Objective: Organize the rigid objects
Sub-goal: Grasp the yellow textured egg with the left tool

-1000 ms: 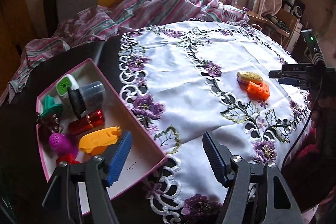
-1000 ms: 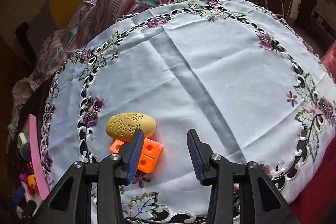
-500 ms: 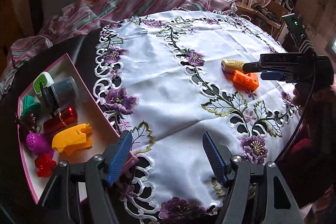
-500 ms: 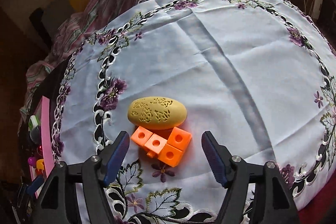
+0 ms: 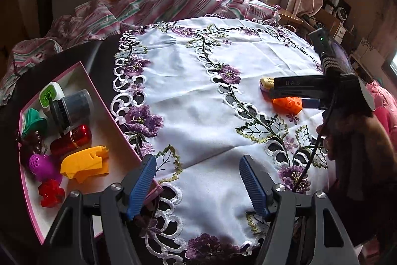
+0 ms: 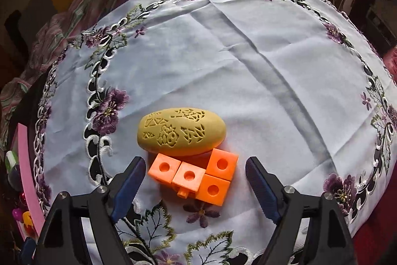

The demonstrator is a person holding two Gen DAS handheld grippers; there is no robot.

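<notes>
Orange blocks (image 6: 198, 178), touching the yellow oval (image 6: 181, 132), are now framed between the right gripper (image 6: 192, 180) fingers, narrower a second ago. Nothing is gripped; the pads are kept apart from the blocks.

Blocks (image 6: 196, 176) before egg (image 6: 181, 131), touching

- The right gripper (image 6: 192, 186) has spread its jaws from narrow to wide.
- It has come down and forward; the orange block cluster (image 6: 198, 178) now lies between its fingers, not touched.
- Earlier its left finger (image 6: 127, 180) covered part of the cluster; now it stands clear.
- In the left wrist view, the right gripper (image 5: 285, 93) now reaches over the yellow oval piece (image 5: 266, 82), hiding most of it.
</notes>
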